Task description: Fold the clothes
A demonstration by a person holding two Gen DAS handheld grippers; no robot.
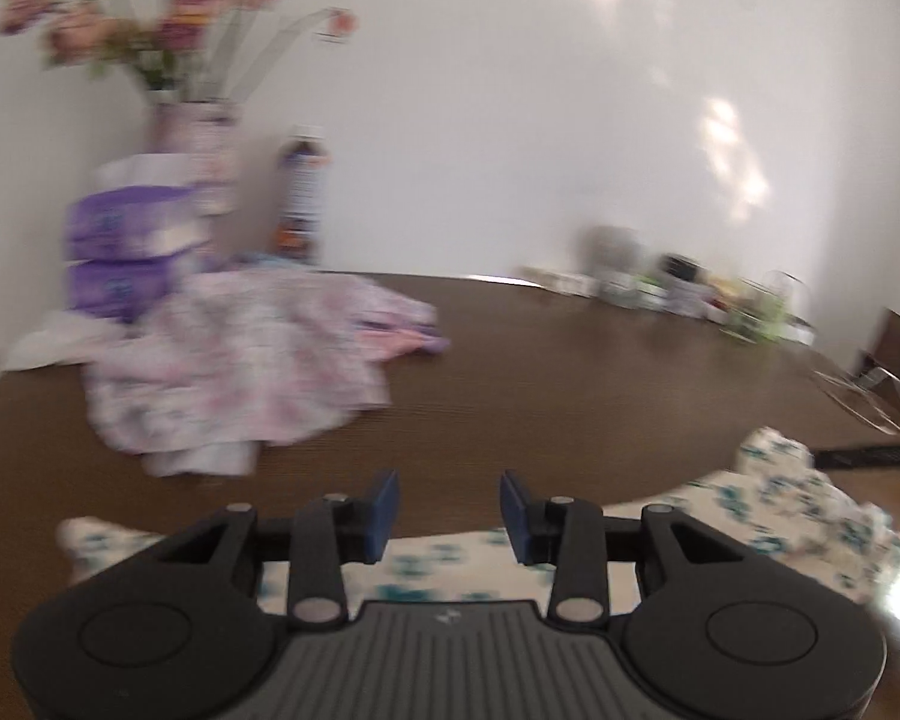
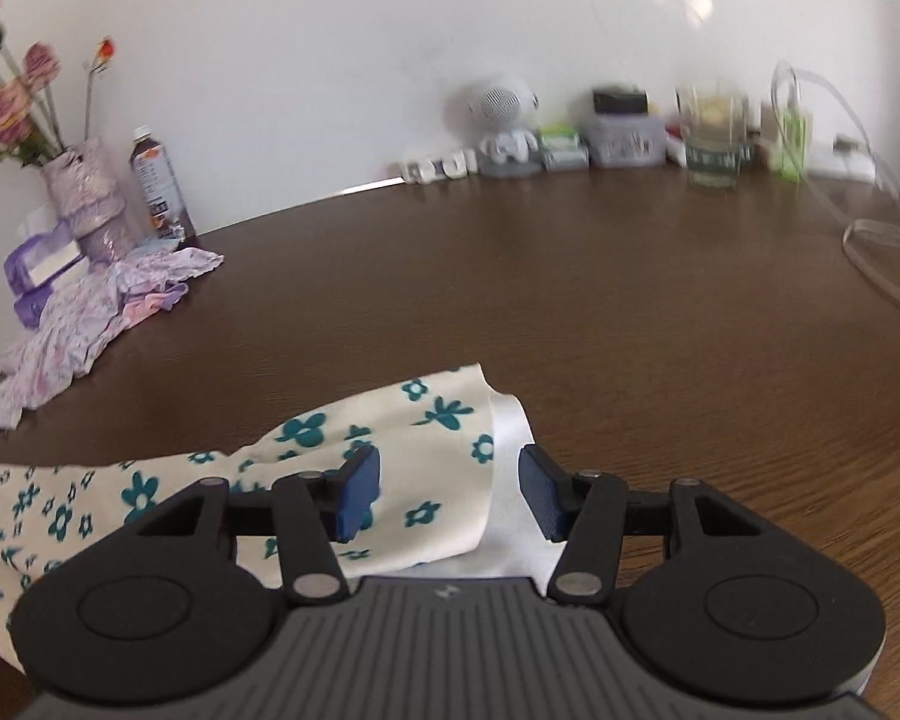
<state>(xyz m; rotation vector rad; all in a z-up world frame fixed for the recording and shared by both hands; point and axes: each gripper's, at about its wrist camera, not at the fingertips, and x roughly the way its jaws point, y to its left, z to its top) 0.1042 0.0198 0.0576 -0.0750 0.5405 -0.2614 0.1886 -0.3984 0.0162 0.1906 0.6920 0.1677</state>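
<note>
A cream garment with teal flowers point(image 2: 438, 462) lies on the brown table point(image 2: 570, 300). Its end reaches between the blue pads of my right gripper point(image 2: 450, 495), which stands open above it. In the left wrist view the same floral garment point(image 1: 780, 504) stretches along the near edge and bunches up at the right. My left gripper point(image 1: 450, 516) is open just above its middle, holding nothing. A second, pink and lilac garment point(image 1: 240, 366) lies crumpled at the far left of the table, also seen as a lilac heap point(image 2: 90, 312) in the right wrist view.
A vase of pink flowers point(image 1: 192, 126), purple tissue packs point(image 1: 126, 258) and a dark bottle point(image 1: 303, 198) stand by the wall at the left. Small items, a white speaker point(image 2: 504, 120) and a glass point(image 2: 714, 150) line the back edge. A clear cable point(image 2: 870, 240) loops at right.
</note>
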